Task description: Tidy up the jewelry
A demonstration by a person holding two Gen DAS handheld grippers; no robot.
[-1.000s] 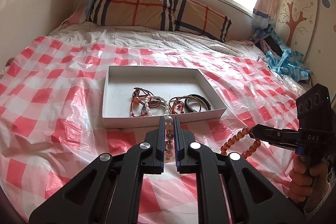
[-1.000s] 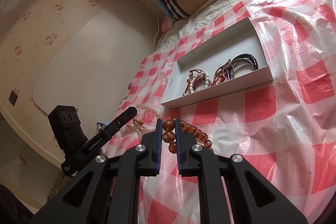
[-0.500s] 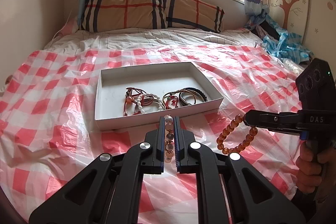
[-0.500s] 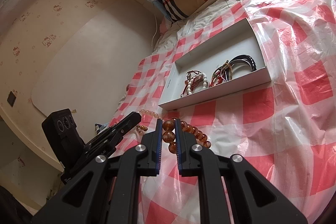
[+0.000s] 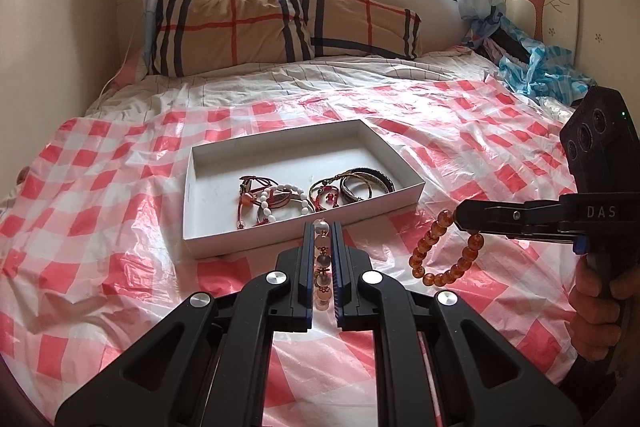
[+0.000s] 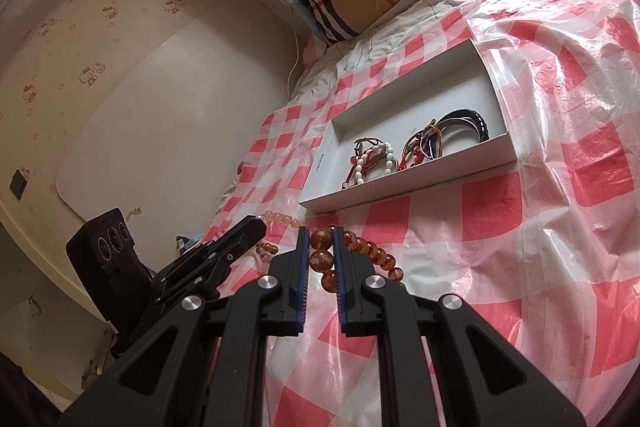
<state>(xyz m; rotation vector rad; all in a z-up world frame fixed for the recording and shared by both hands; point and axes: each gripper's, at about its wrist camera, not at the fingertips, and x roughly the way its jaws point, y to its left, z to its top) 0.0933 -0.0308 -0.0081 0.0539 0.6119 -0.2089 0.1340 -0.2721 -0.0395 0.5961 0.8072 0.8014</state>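
Here, bed cover [image 5: 120,187]: a red-and-white checked plastic sheet is lying across the bed, crinkled, with everything else sitting on or hanging above it.
Pillow [image 5: 280,27]: a plaid pillow is leaning against the wall under the window, well behind the tray.
Tray [image 5: 200,211]: a shallow white box is resting on the sheet, just beyond the tips of both grippers; its near wall is facing them.
Bracelets in tray [image 5: 288,197]: a white-bead and red-cord bunch is lying toward the left of the near half, red-charm cords in the middle, dark bangles [image 6: 468,123] at the right end, all close together.
Left gripper [image 5: 321,259]: its jaws are squeezing nearly together on a pale bead bracelet [image 5: 322,263]; the strand is running lengthwise between the pads, its top bead poking out at the tips, just short of the tray's near wall.
Right gripper [image 6: 320,255]: its jaws are pinching an amber bead bracelet [image 6: 320,259], narrowly parted by the beads; in the left view the loop is dangling below the tips, above the sheet and to the right of the tray.
Hand [image 5: 596,311]: a person's hand is gripping the right handle at the frame's edge.
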